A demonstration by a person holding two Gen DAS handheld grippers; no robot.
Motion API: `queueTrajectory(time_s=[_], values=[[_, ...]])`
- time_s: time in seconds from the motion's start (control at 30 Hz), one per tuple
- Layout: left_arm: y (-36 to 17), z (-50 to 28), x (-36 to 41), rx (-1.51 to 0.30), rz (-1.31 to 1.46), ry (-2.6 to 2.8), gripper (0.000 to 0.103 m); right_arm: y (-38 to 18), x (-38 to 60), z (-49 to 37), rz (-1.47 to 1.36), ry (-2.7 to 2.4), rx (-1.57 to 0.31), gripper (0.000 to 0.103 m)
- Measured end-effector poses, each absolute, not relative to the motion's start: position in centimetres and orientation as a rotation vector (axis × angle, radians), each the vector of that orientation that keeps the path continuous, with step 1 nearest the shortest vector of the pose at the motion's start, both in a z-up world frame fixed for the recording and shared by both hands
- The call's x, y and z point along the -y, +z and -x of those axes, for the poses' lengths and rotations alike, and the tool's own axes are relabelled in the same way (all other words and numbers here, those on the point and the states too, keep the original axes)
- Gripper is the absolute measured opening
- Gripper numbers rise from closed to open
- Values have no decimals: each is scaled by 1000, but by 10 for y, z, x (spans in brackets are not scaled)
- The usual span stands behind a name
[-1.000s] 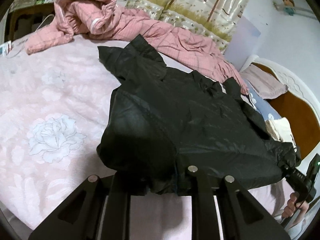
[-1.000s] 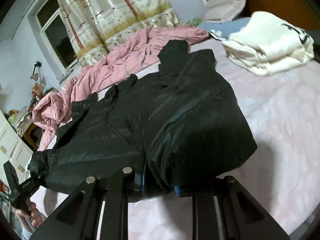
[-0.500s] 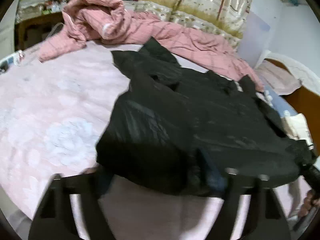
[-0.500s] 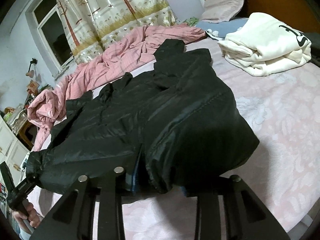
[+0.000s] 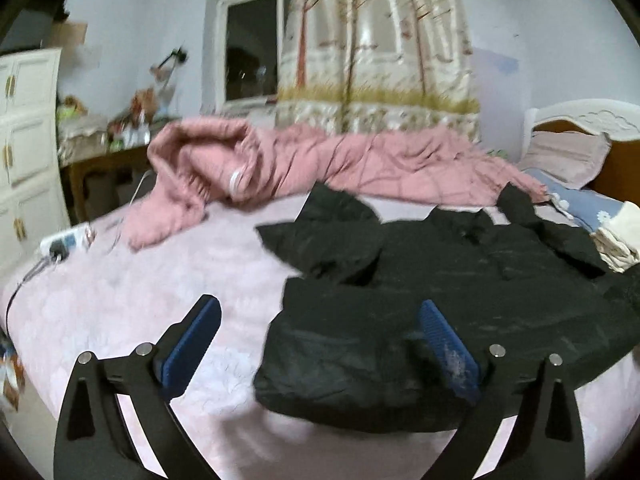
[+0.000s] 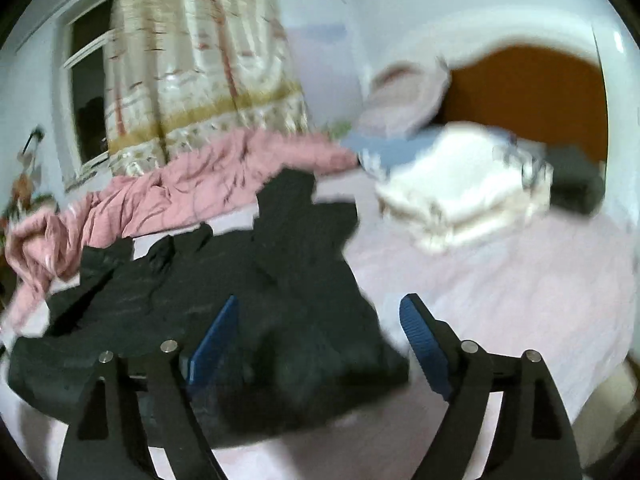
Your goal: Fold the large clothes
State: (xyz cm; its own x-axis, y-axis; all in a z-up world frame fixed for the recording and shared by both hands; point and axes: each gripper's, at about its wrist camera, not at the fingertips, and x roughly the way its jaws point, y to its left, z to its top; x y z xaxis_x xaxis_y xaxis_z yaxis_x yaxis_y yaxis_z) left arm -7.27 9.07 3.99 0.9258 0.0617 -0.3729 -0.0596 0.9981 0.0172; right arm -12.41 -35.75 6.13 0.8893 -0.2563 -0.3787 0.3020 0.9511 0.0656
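Both my left gripper (image 5: 320, 344) and right gripper (image 6: 318, 344) are opening, gripping nothing, over the crinkly black puffer jacket (image 5: 440, 304); only right view shows folded cream garment (image 6: 460, 196).

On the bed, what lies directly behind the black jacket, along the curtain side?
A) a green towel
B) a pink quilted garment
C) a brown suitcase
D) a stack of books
B: a pink quilted garment stretches across the bed behind the black jacket, below the curtain.

Black angular left gripper (image 5: 316, 342) and right gripper (image 6: 320, 334), blue ribbed pads, silver screw heads
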Motion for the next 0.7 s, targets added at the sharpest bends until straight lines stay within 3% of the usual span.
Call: queueTrajectory(time_s=[0.17,0.7], values=[[45,77,-76,-325,-27,38,102,69,319,130,28,-203,-315,85],[15,46,-51,-487,-60,34,102,17,302,79,22,-160,-595,86]])
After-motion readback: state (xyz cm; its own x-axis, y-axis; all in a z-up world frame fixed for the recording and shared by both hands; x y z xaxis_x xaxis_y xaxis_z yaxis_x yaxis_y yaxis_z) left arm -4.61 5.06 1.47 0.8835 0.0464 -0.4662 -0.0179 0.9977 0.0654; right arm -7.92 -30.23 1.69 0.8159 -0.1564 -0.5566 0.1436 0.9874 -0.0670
